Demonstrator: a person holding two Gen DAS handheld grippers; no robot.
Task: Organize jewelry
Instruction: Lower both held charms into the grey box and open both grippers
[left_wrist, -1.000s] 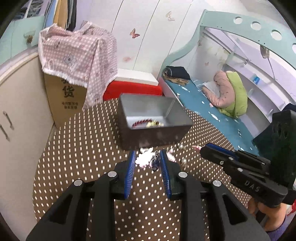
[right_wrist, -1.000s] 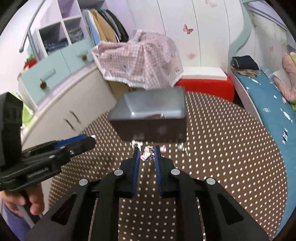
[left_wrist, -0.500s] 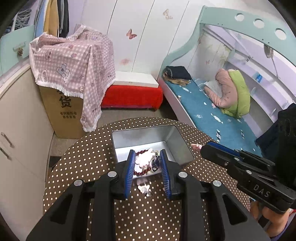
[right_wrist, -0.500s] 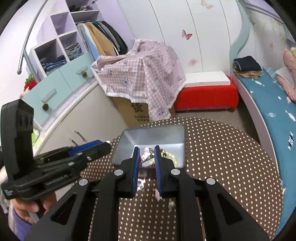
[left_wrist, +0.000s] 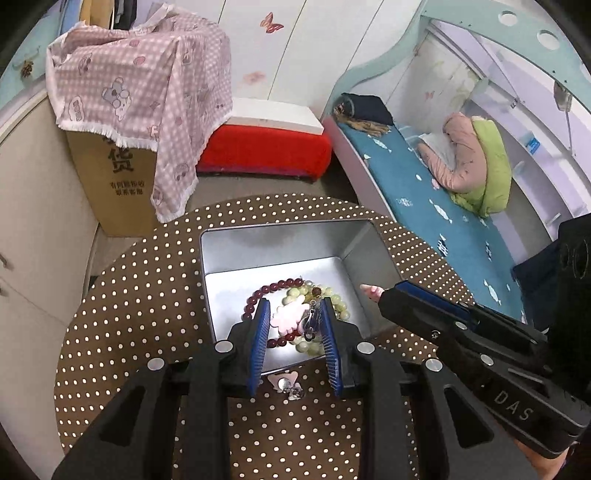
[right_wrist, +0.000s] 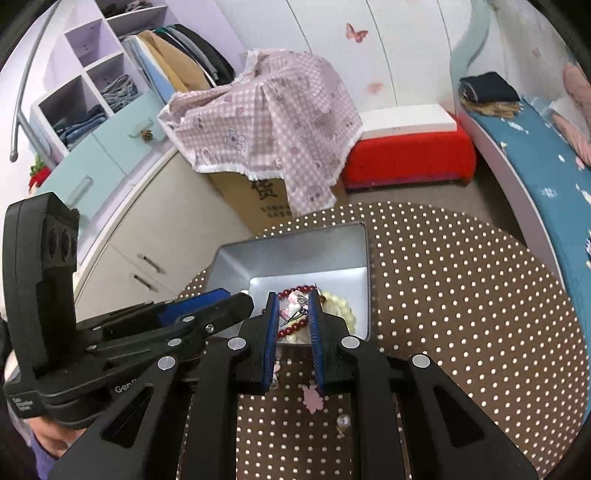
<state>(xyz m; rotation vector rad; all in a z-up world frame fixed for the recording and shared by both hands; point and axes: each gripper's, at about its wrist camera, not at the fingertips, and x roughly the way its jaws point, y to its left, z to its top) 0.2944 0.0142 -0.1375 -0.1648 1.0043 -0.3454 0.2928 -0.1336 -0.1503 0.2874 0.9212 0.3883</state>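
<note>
Two bead bracelets (left_wrist: 291, 295) lie in one metal tin (left_wrist: 280, 236). Left gripper (left_wrist: 293, 319) clamps a pink flower clip (left_wrist: 288, 319); right gripper (right_wrist: 293, 310) clamps another hair clip (right_wrist: 295, 308). Both have risen from tabletop level to above the tin.

Both wrist views look steeply down, close over the open silver metal tin (left_wrist: 284, 251) (right_wrist: 295, 258) on the round brown polka-dotted surface (left_wrist: 147, 295) (right_wrist: 461, 295), from opposite sides.
</note>
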